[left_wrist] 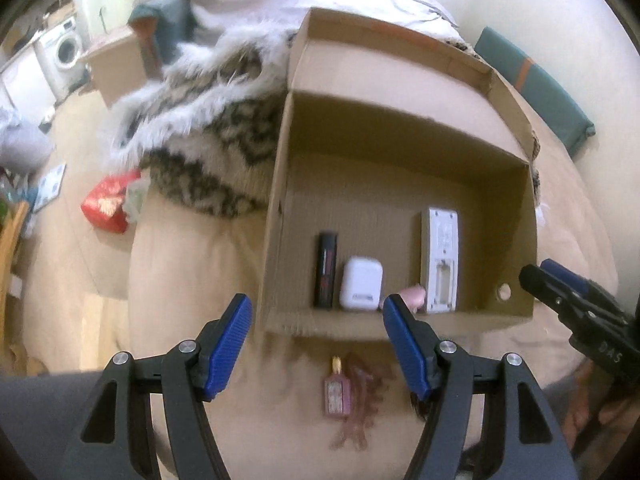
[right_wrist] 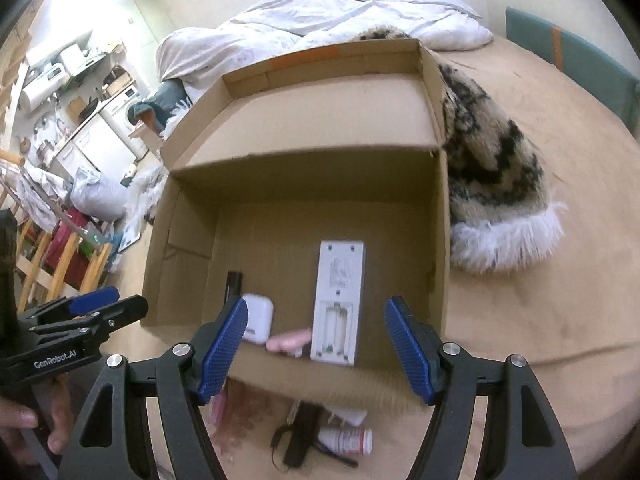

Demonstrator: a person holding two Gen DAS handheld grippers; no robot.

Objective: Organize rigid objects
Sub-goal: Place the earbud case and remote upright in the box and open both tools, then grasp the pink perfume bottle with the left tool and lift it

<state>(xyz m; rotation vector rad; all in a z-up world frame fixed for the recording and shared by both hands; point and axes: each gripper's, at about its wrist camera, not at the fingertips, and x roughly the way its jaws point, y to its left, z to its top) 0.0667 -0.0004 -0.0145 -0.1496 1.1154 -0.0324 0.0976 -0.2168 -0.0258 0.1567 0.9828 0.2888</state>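
An open cardboard box (left_wrist: 400, 184) (right_wrist: 304, 184) lies on the bed. Along its near wall lie a black tube (left_wrist: 326, 270) (right_wrist: 233, 282), a white earbud case (left_wrist: 361, 285) (right_wrist: 258, 318), a small pink object (left_wrist: 414, 295) (right_wrist: 289, 340) and a white remote (left_wrist: 439, 260) (right_wrist: 339, 300) with its battery bay uncovered. On the sheet in front of the box lie a pink perfume bottle (left_wrist: 335, 388), a white-and-red bottle (right_wrist: 347, 439) and a dark strap (right_wrist: 298, 436). My left gripper (left_wrist: 318, 346) and my right gripper (right_wrist: 316, 354) both hover open and empty above the box's near edge.
A furry patterned blanket (left_wrist: 208, 140) (right_wrist: 492, 184) lies beside the box and a white duvet (right_wrist: 320, 20) behind it. A red packet (left_wrist: 108, 204) lies on the floor left of the bed. A teal headboard (right_wrist: 572, 64) bounds the right side. A kitchen area with a washing machine (left_wrist: 66, 50) is far left.
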